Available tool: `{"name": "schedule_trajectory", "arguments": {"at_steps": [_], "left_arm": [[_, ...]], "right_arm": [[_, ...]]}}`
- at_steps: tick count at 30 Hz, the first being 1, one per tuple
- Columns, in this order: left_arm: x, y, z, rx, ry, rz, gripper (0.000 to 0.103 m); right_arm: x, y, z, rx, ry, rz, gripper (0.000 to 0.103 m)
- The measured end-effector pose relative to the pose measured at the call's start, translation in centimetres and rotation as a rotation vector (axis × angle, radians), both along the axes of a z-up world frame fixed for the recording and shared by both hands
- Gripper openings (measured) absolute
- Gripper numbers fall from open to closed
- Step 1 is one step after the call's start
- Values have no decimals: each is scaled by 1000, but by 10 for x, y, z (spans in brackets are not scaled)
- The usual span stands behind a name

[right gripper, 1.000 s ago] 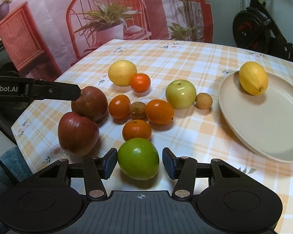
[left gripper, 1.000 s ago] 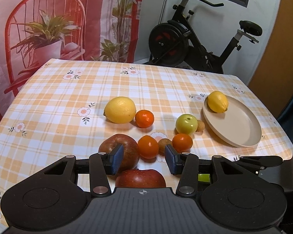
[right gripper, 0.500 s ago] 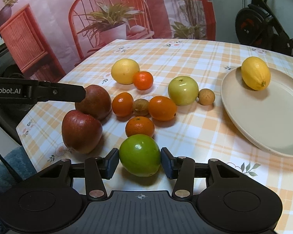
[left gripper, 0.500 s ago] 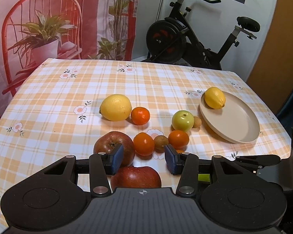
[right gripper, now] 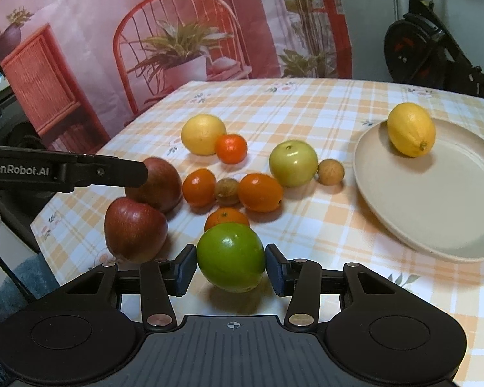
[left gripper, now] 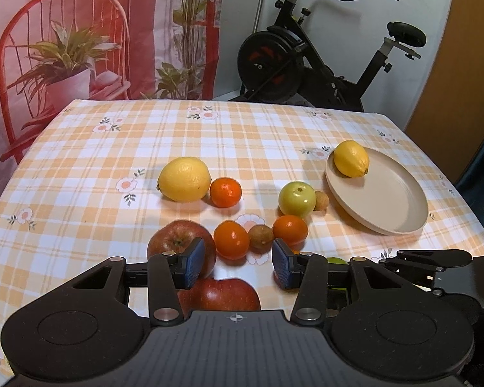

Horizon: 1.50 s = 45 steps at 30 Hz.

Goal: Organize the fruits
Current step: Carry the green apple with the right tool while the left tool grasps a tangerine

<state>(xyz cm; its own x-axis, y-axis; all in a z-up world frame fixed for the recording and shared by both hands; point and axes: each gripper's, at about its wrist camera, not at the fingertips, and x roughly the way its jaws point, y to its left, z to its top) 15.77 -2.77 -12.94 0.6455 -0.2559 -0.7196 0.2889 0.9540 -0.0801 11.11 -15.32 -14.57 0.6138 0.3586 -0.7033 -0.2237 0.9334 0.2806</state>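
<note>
My right gripper (right gripper: 230,269) is shut on a green apple (right gripper: 230,256), with both pads against its sides just above the cloth. My left gripper (left gripper: 238,266) is open and holds nothing. It hovers over two red apples (left gripper: 180,245) (left gripper: 219,293). One of its fingers (right gripper: 80,174) reaches in from the left in the right wrist view. A beige plate (right gripper: 435,209) at the right holds one lemon (right gripper: 411,129). On the cloth lie another lemon (left gripper: 184,179), a yellow-green apple (left gripper: 297,198), several mandarins (left gripper: 230,238) and two small brown fruits (left gripper: 260,238).
The table wears an orange checked cloth (left gripper: 80,193), bare on its left and far parts. The near edge runs just under both grippers. An exercise bike (left gripper: 306,64) stands behind the table, beside a printed backdrop (left gripper: 64,48) with a red chair and plants.
The right gripper's pads have closed in from a small gap onto the green apple. The left gripper has stayed over the red apples.
</note>
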Motion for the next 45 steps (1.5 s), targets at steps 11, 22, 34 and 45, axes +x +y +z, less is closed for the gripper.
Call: {"name": "schedule_trajectory", "arguments": {"at_steps": [11, 22, 34, 45], "left_arm": [[47, -24, -4, 158, -13, -195, 31], [62, -22, -24, 243, 63, -357, 32], [63, -31, -36, 289, 87, -456, 45], [69, -44, -46, 401, 94, -485, 47]], "right_arm": [[-2, -21, 7, 26, -38, -71, 43], [-3, -33, 7, 44, -45, -107, 43], [-2, -32, 5, 39, -37, -112, 43], [-1, -33, 3, 34, -30, -118, 43]]}}
